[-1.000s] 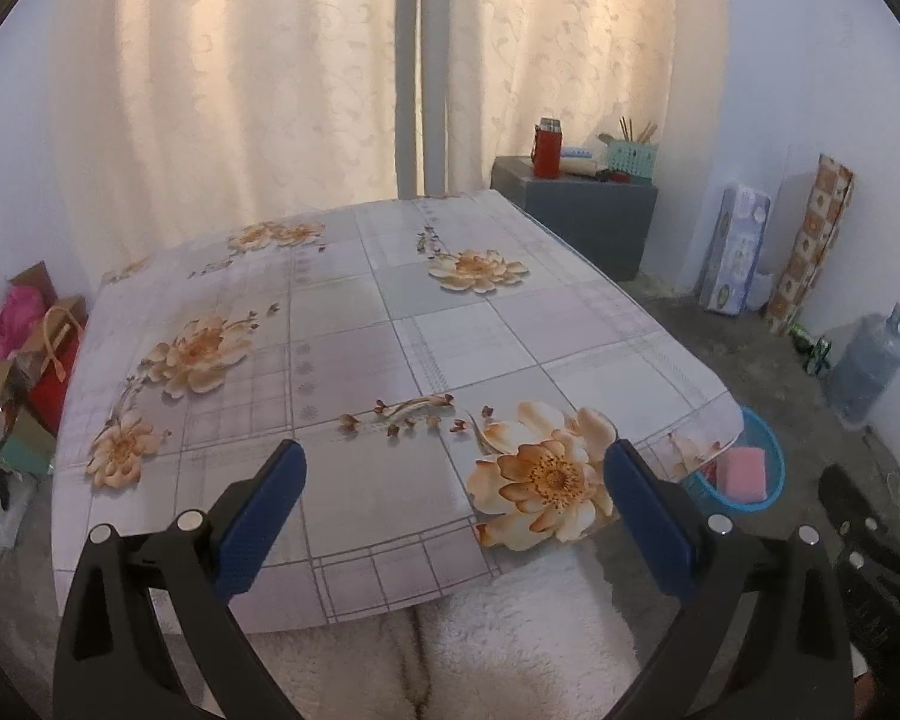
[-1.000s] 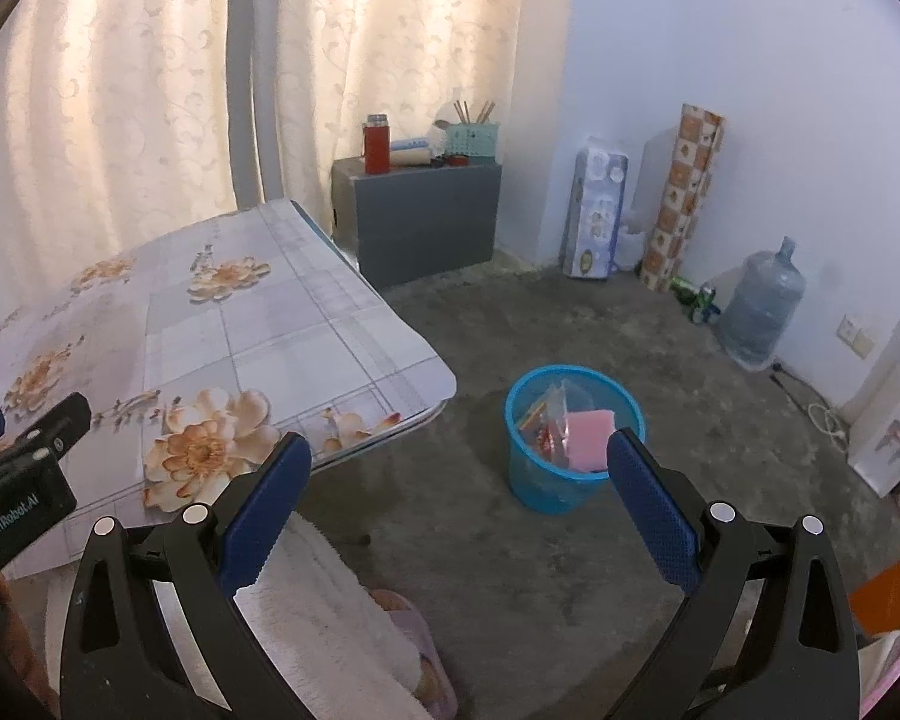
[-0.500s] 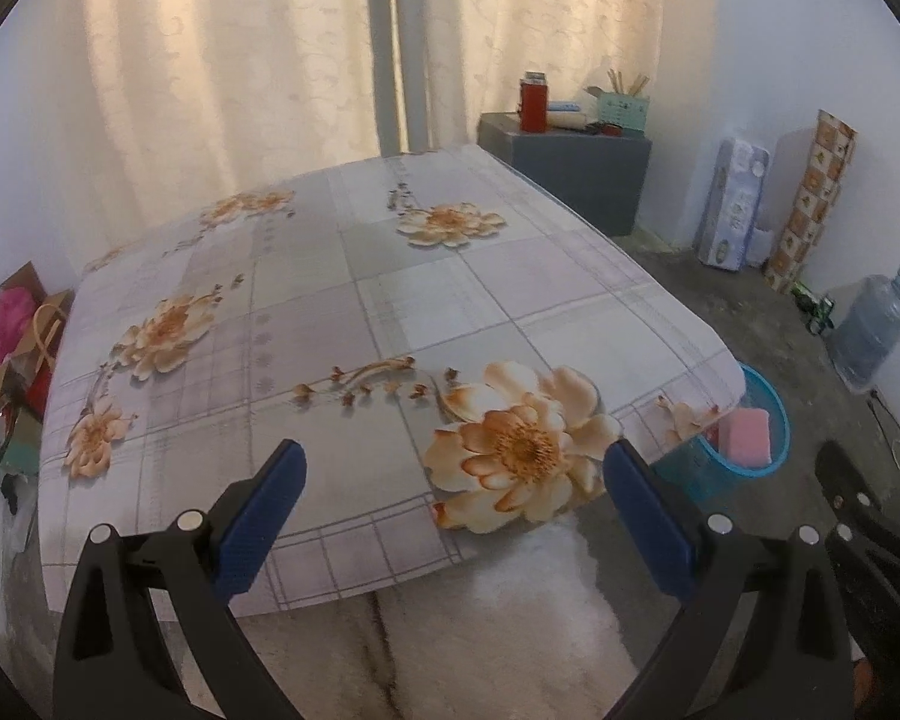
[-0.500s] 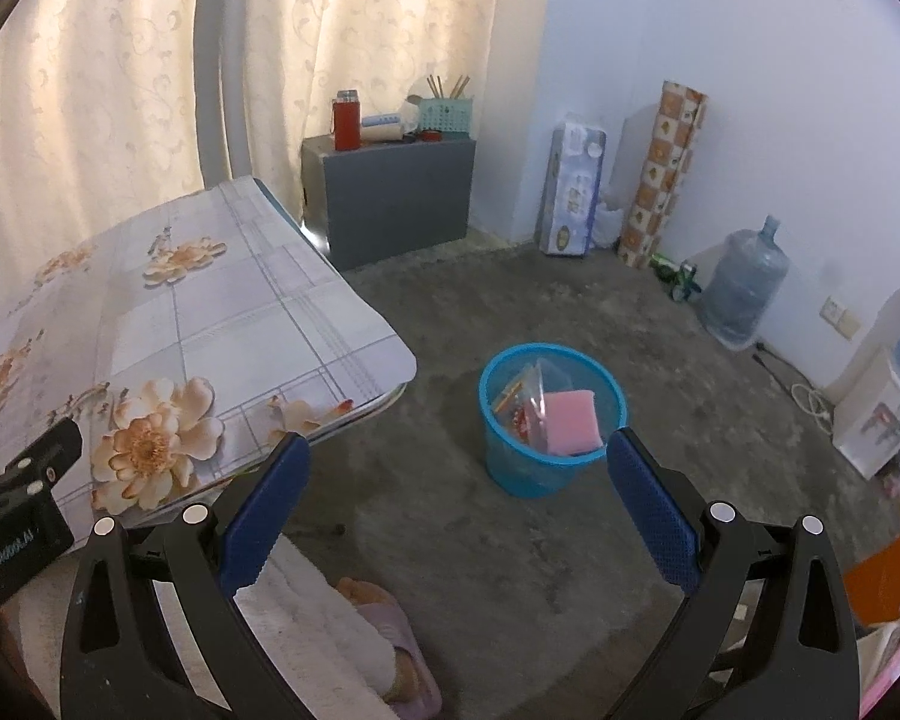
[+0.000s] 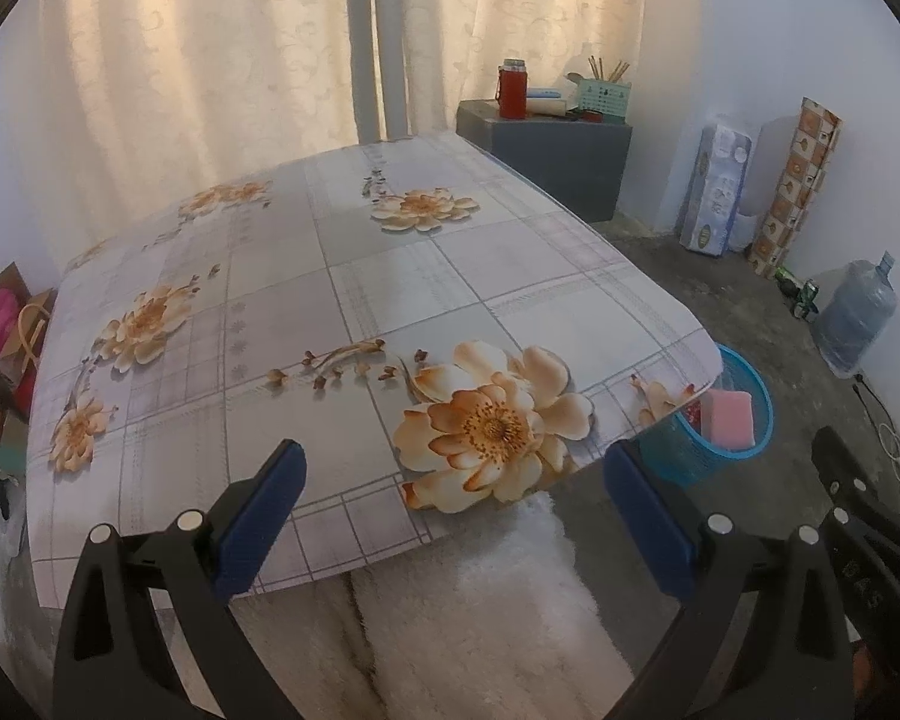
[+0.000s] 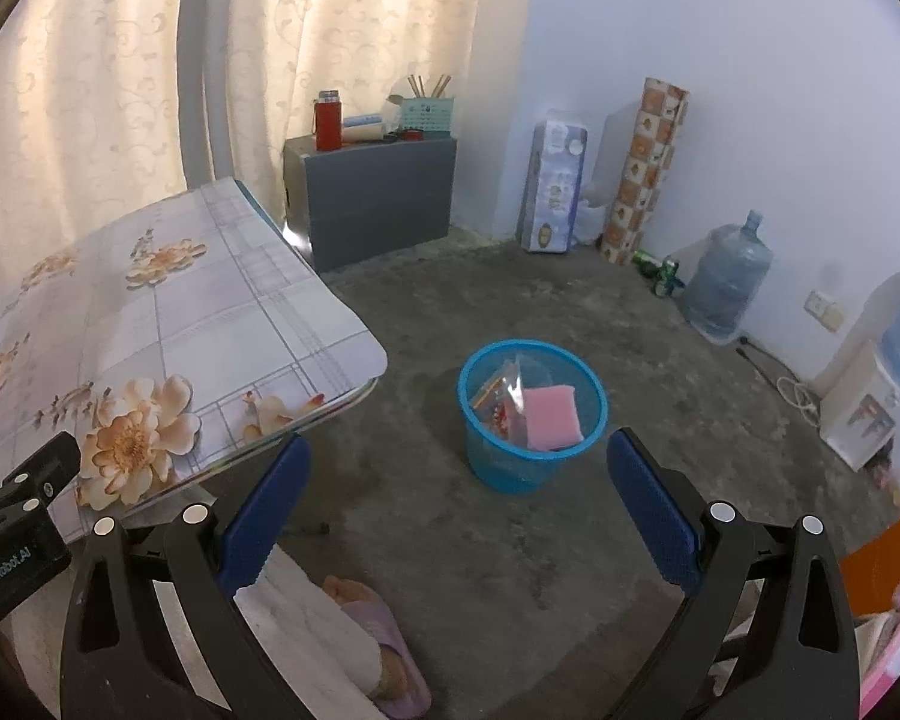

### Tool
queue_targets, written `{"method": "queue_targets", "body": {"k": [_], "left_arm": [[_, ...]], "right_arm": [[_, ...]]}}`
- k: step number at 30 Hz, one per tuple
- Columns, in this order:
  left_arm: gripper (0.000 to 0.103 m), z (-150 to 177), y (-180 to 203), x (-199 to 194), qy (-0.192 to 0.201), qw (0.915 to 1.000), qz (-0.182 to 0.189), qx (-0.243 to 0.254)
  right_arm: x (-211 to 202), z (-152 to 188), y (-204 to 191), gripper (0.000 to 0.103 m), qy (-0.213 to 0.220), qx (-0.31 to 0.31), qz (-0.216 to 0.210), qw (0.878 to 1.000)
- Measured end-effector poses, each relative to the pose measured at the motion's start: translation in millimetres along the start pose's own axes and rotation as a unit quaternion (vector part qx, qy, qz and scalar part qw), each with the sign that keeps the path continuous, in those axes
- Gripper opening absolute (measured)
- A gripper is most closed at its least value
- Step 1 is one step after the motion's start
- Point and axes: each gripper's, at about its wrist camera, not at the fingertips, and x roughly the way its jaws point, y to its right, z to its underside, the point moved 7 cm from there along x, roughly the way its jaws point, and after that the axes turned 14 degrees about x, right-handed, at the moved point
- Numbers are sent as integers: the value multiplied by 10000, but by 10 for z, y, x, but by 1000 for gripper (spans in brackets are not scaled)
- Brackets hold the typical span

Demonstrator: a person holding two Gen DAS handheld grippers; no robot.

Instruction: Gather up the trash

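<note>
We are holding the left gripper [image 5: 453, 498] wide apart and empty over the floral tablecloth [image 5: 390, 276], and the right gripper [image 6: 453, 495] likewise spread and empty above the floor. The pink sponge [image 6: 551, 418] and clear wrappers [image 6: 501, 396] are lying inside the blue mesh bin [image 6: 510, 471], standing just beside the table corner.

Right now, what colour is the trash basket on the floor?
Blue, a mesh-sided trash basket holding a pink item; clearest in the right wrist view.

Counter [image 5: 390, 276]: floral cloth only. Floor [image 6: 570, 312]: blue bin [image 6: 531, 426], water jug [image 6: 727, 282], grey cabinet [image 6: 378, 198].
</note>
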Motion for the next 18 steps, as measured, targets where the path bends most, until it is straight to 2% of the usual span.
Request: {"method": "queue_targets", "body": {"k": [18], "left_arm": [[97,12,-88,-57,-23,9998,-70,-158]], "right_arm": [[-9,-3,79,95,-43,-15,130,9999]]}}
